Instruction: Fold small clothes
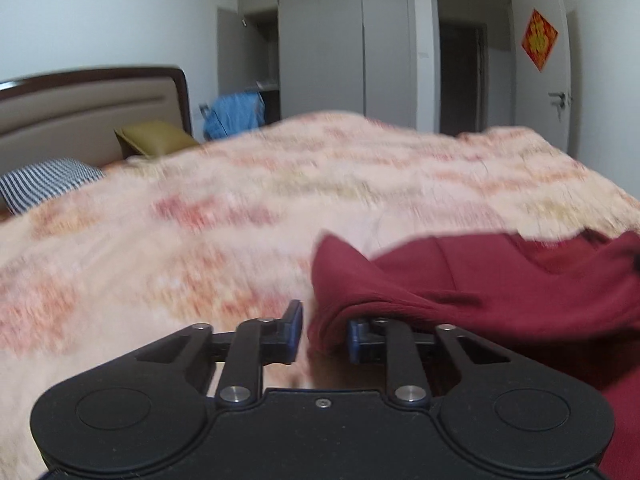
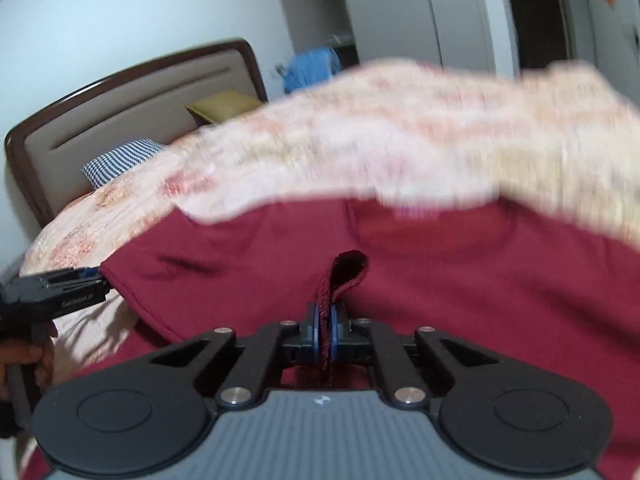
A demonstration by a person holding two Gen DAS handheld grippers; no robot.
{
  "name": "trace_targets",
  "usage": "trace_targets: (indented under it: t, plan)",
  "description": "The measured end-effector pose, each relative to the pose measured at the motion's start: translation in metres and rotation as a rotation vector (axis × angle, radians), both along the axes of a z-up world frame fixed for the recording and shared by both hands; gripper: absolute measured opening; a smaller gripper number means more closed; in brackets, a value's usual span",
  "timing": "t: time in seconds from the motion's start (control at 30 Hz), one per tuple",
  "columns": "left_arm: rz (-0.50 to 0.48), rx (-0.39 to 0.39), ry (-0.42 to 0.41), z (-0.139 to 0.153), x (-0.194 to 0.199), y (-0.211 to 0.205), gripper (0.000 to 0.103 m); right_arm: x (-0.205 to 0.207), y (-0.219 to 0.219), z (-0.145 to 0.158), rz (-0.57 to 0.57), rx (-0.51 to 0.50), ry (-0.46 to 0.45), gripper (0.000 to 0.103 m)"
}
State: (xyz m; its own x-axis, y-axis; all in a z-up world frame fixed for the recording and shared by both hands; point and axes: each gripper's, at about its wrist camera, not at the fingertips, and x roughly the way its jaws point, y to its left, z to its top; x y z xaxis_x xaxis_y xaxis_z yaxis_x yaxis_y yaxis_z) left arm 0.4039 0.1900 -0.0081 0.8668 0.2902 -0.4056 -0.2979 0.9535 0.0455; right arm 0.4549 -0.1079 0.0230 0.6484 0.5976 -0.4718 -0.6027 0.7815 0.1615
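A dark red garment lies on the pink patterned bedspread. In the left wrist view my left gripper is open; a corner of the red cloth droops over its right finger and into the gap. In the right wrist view my right gripper is shut on a hemmed edge of the red garment, which stands up in a small loop between the pads. The left gripper shows at the far left of that view, at the garment's left corner.
A padded headboard with a striped pillow and an olive cushion stands at the far left. Grey wardrobes, a blue cloth and a door lie beyond the bed. Both views are motion-blurred.
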Motion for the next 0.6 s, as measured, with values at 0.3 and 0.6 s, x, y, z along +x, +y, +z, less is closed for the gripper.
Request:
trace_targets:
  t: [0.3,0.6]
  plan:
    - [-0.053,0.113,0.161,-0.025,0.02,-0.028,0.025,0.013,-0.046,-0.001,-0.098,-0.009,0.001,0.006]
    - [-0.115,-0.076,0.108,-0.013,-0.022,-0.003,0.069,0.013,-0.066,-0.04,-0.115,-0.02,0.082,0.012]
